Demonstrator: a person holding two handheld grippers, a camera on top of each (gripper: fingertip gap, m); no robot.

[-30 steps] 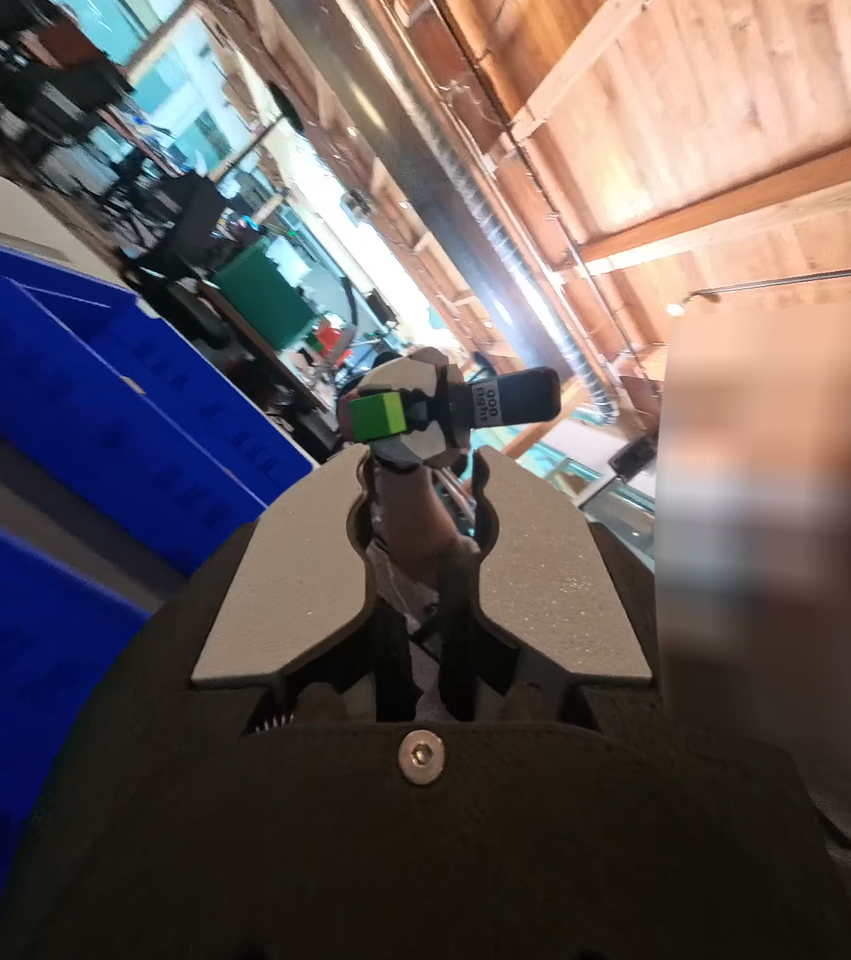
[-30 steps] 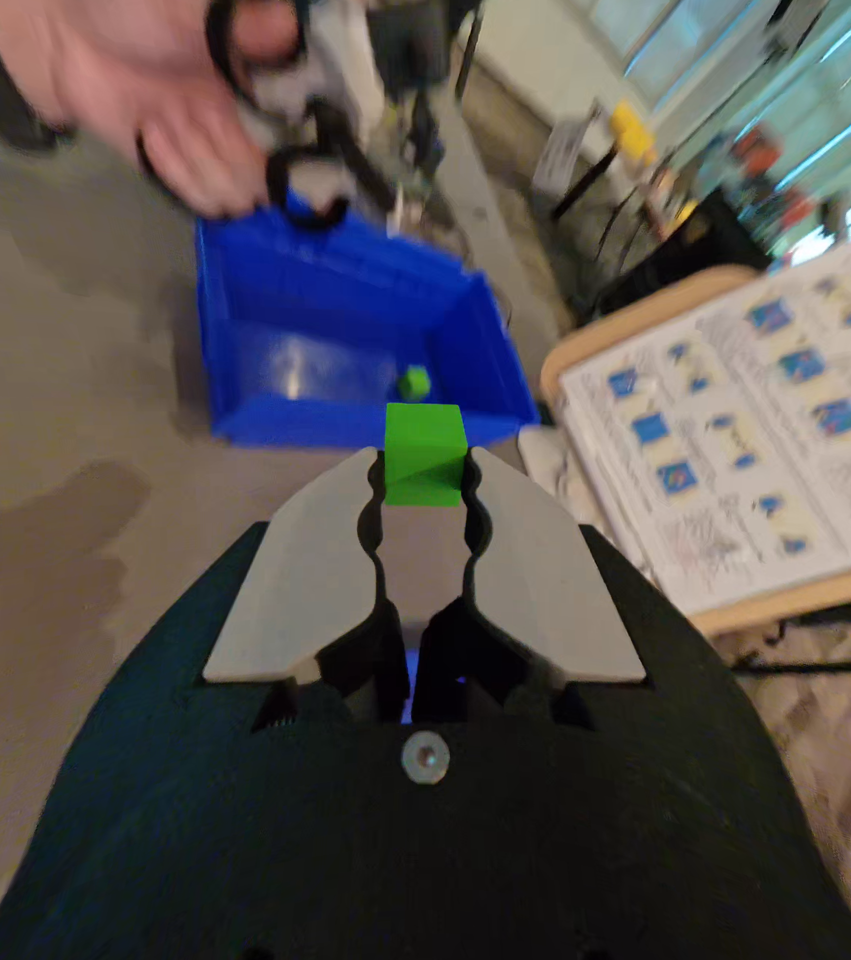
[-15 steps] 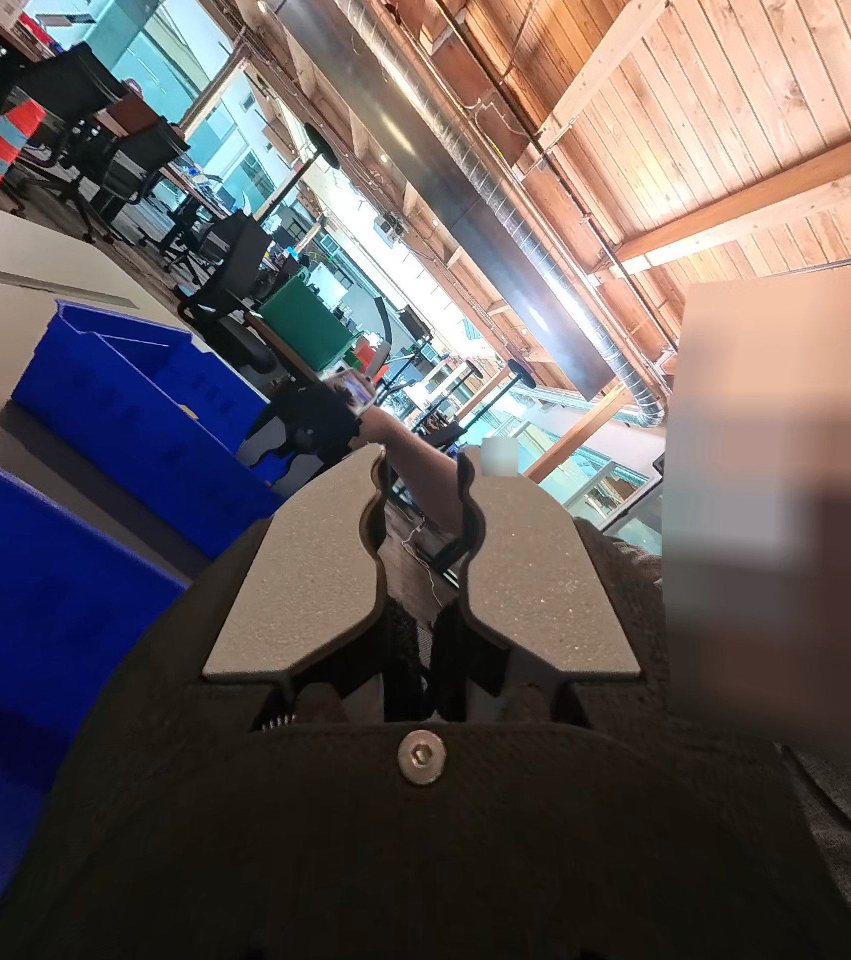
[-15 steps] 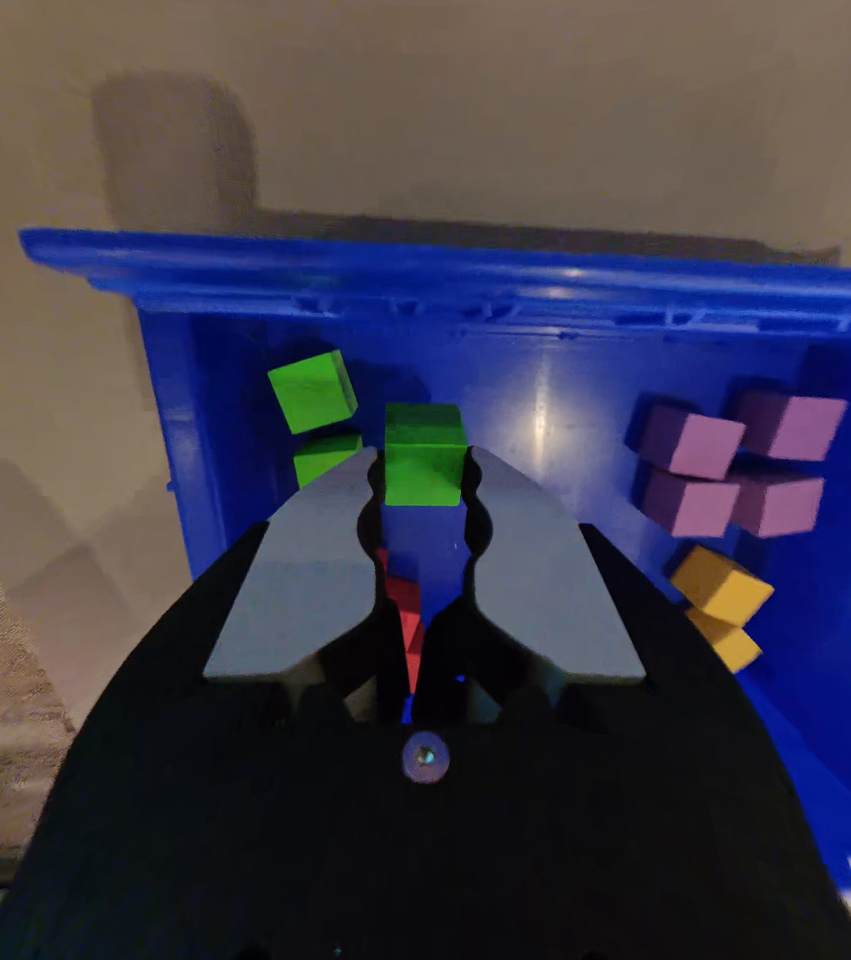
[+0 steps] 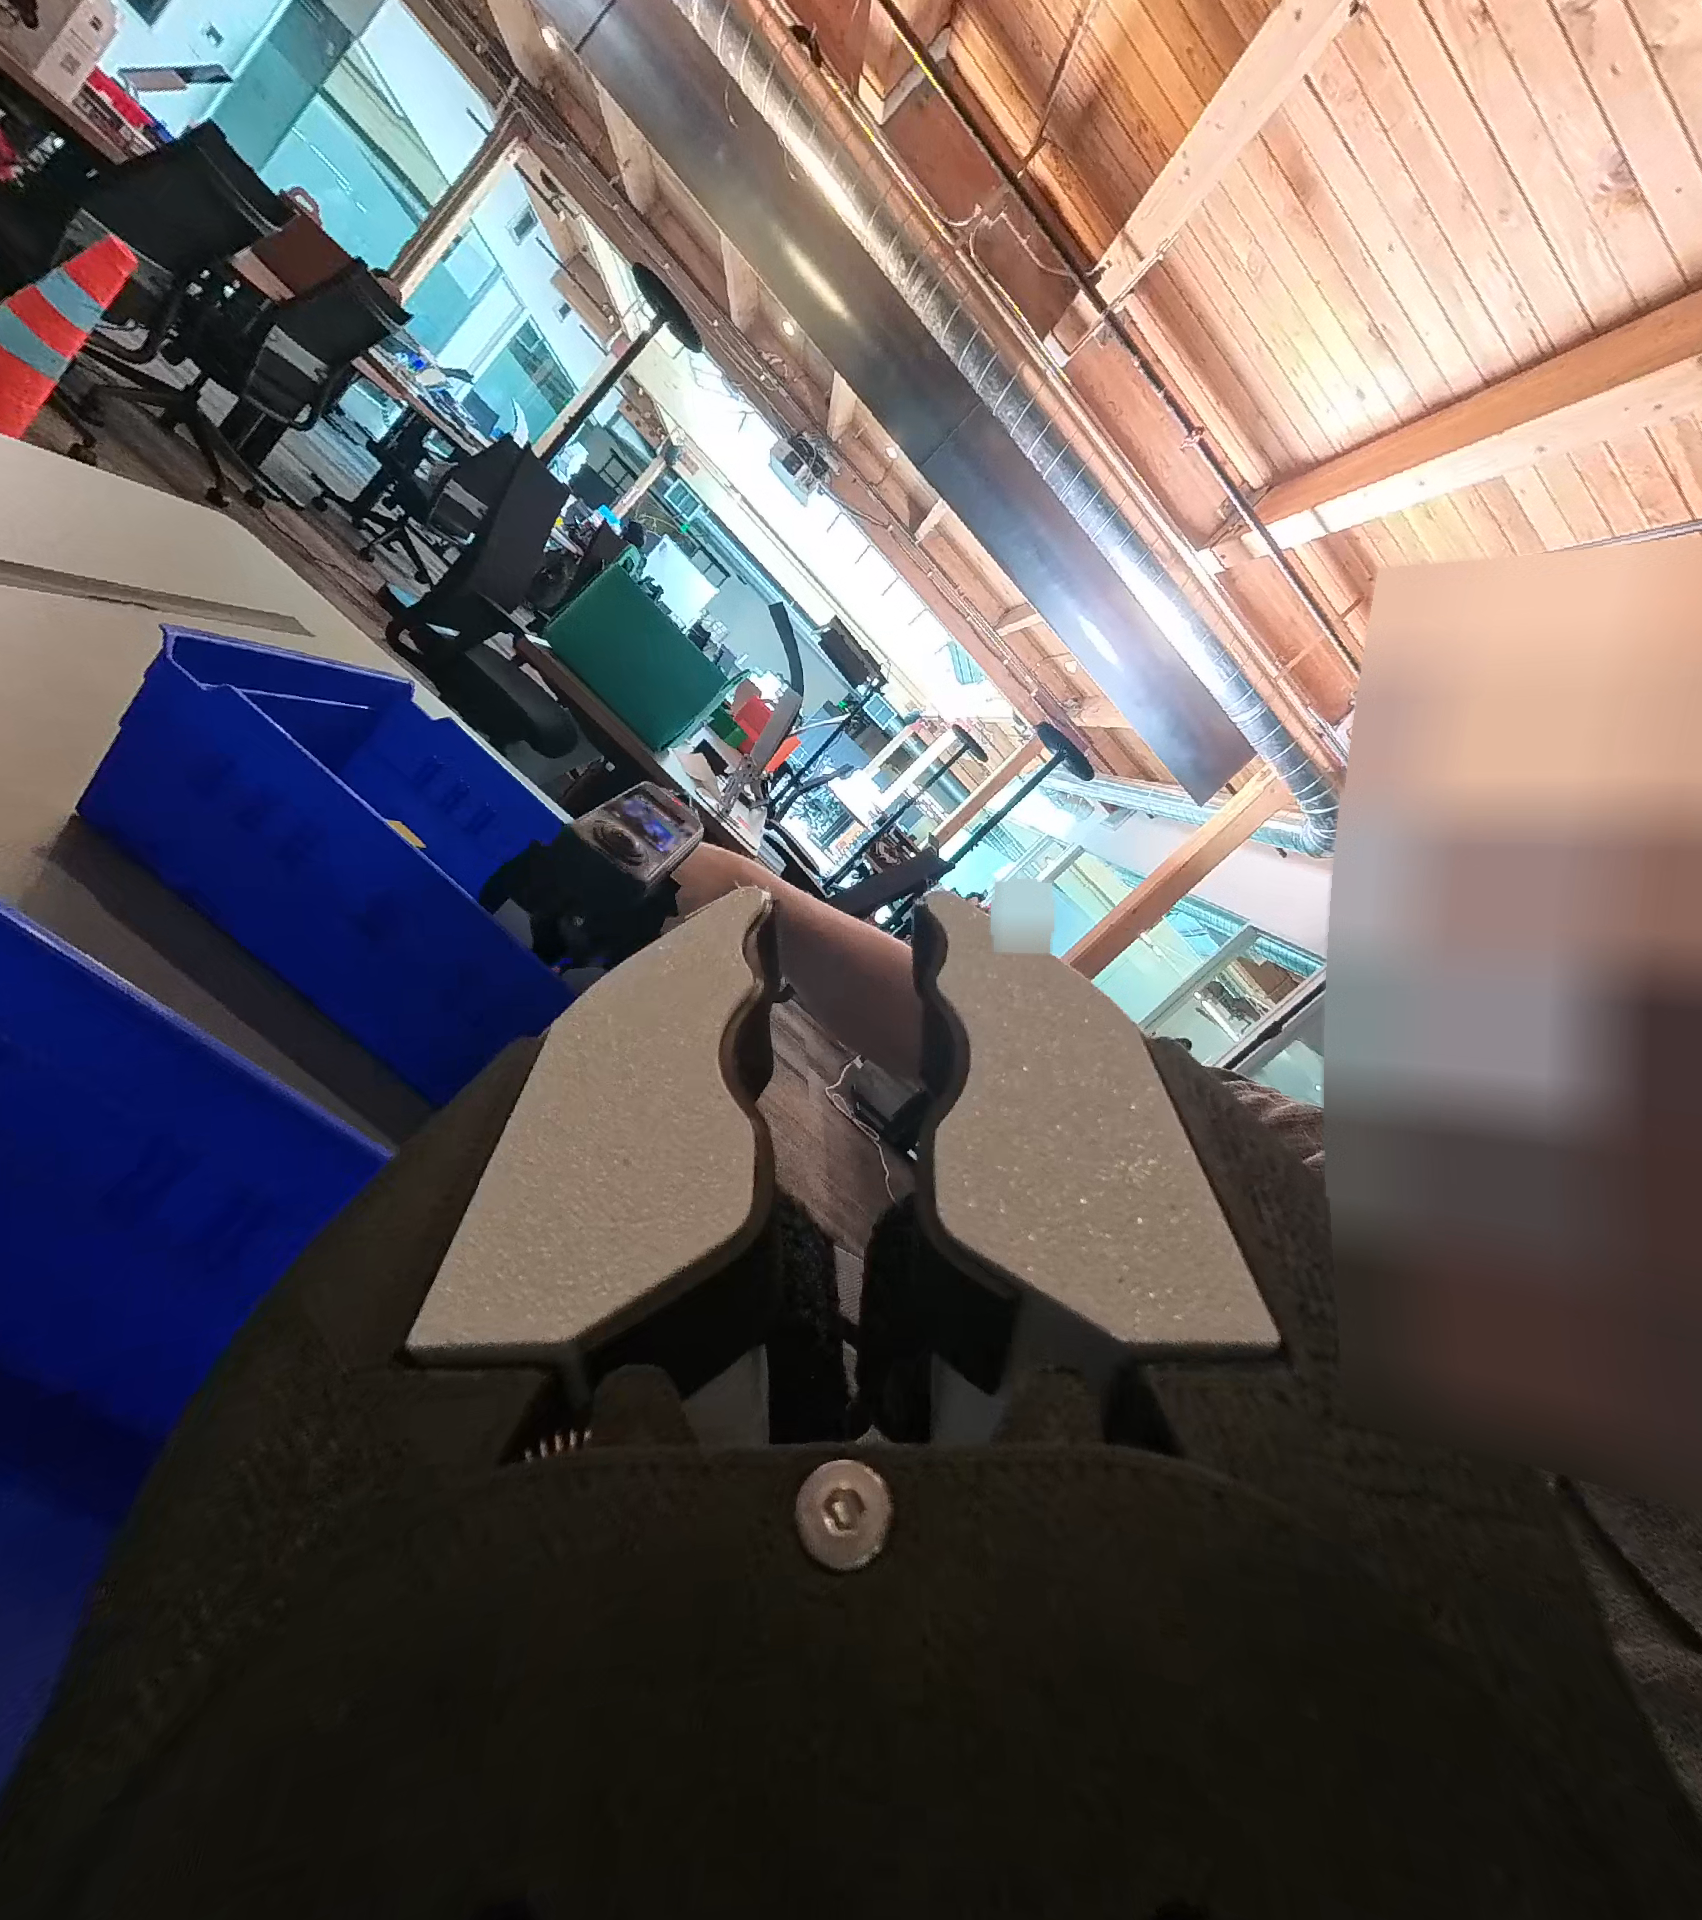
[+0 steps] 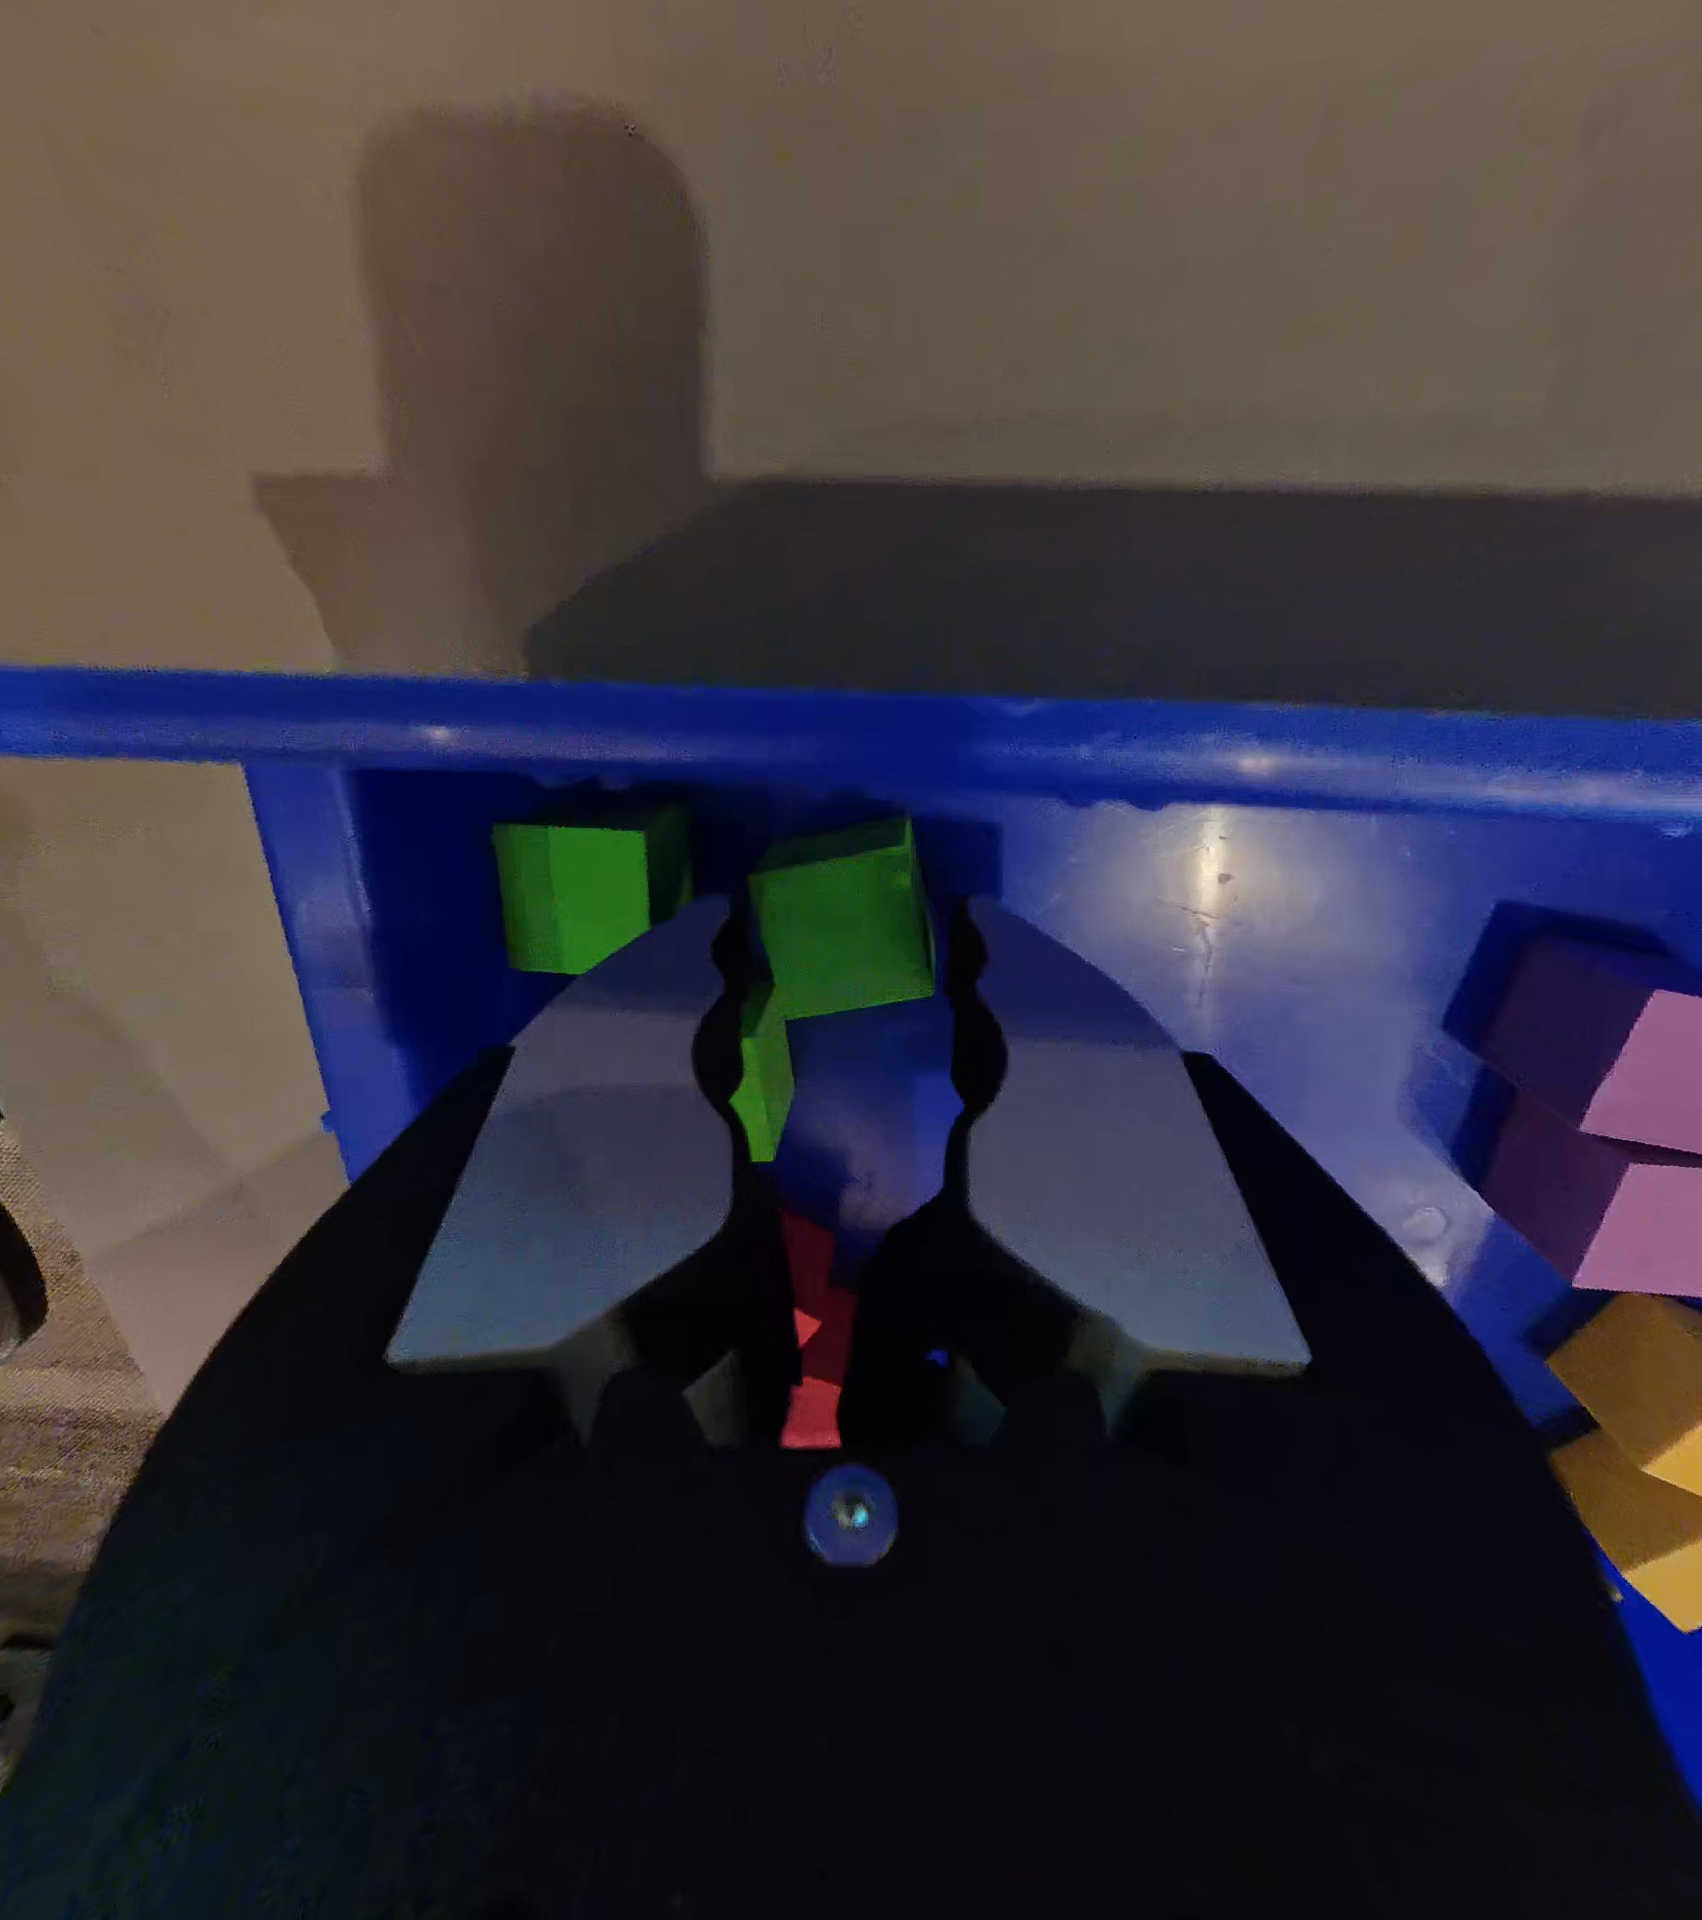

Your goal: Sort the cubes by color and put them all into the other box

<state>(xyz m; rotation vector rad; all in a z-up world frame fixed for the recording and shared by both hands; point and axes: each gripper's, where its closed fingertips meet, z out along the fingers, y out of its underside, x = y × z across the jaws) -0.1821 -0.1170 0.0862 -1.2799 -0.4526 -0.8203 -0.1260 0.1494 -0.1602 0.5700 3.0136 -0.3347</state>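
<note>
The right gripper point(image 6: 847, 914) has spread its fingers, and the green cube point(image 6: 842, 920) sits tilted.

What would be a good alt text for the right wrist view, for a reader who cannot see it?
The right gripper, open, points into a blue bin, with a tilted green cube between its fingertips. Another green cube lies at the left, purple cubes and yellow cubes at the right.
</note>
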